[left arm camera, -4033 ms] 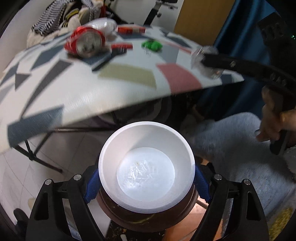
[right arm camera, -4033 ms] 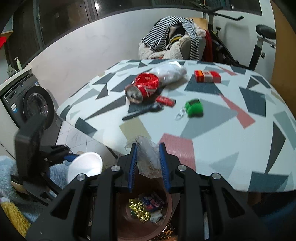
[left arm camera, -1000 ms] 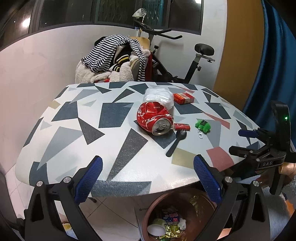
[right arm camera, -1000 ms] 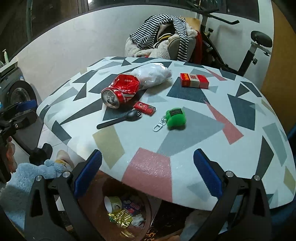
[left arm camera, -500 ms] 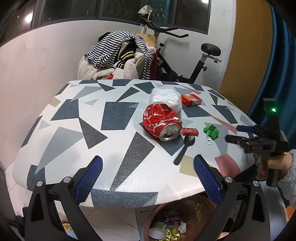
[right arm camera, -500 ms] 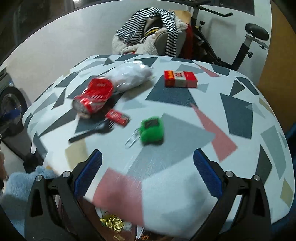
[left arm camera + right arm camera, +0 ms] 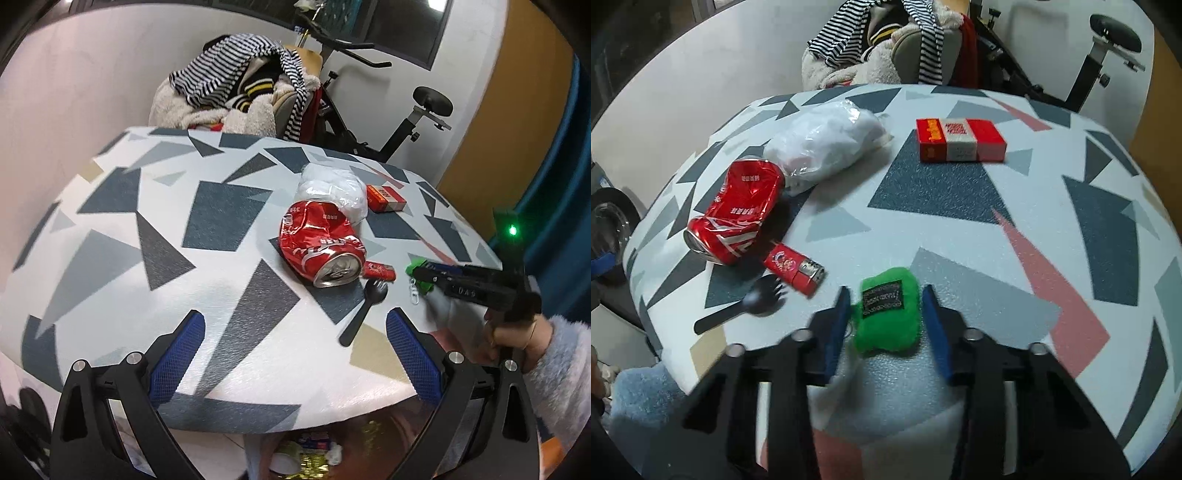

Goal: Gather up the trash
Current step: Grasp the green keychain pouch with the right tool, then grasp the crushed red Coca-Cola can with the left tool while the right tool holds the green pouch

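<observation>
Green plush keychain (image 7: pixel 888 314) now sits between the right gripper's (image 7: pixel 886 325) blue pads, which have narrowed from wide open but do not visibly touch it; a grasp looks imminent, though the item hardly seems trash. Left of it lie a red lighter (image 7: pixel 794 267), black plastic spork (image 7: pixel 746 306), crushed red can (image 7: pixel 735 214) and white plastic bag (image 7: pixel 827 144). The left gripper (image 7: pixel 295 354) stays wide open and empty at the patterned table's (image 7: pixel 122 229) near edge, the bin (image 7: pixel 406 421) below and an exercise bike (image 7: pixel 369 122) behind.
</observation>
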Motion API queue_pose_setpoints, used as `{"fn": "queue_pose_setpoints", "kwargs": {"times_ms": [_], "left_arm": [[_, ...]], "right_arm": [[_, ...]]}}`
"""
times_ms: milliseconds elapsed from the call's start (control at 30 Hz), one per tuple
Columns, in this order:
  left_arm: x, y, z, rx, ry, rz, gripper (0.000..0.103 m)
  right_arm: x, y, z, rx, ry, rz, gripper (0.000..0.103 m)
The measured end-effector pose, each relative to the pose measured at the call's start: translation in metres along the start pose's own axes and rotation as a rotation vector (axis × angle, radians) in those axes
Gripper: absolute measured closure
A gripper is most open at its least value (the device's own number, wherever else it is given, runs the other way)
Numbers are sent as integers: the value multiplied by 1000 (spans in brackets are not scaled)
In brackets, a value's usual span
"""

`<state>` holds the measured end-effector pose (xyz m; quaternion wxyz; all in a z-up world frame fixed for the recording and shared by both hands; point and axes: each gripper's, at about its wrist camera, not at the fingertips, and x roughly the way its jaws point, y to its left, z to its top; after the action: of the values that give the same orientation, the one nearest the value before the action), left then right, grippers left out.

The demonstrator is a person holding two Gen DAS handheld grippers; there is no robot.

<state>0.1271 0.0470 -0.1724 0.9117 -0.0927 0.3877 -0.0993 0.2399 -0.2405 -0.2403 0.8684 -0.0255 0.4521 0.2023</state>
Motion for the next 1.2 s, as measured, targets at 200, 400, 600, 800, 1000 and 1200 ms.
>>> {"fn": "queue_pose_setpoints", "kwargs": {"times_ms": [200, 400, 600, 800, 1000, 1200], "left_arm": [[20, -7, 13, -69, 51, -75, 17], [44, -34, 25, 65, 77, -62, 26], [69, -55, 32, 394, 73, -16, 28], [93, -51, 43, 604, 117, -29, 42], [105, -60, 46, 711, 161, -113, 44], [122, -62, 45, 721, 209, -134, 52]], "right_arm": [[-18, 2, -2, -5, -75, 14, 73], [-41, 0, 1, 7, -126, 39, 74], [-56, -5, -1, 10, -145, 48, 74], [-60, -13, -6, 29, -143, 38, 74], [-60, -19, -8, 40, -139, 30, 74], [-59, -20, -8, 46, -138, 26, 74]]}}
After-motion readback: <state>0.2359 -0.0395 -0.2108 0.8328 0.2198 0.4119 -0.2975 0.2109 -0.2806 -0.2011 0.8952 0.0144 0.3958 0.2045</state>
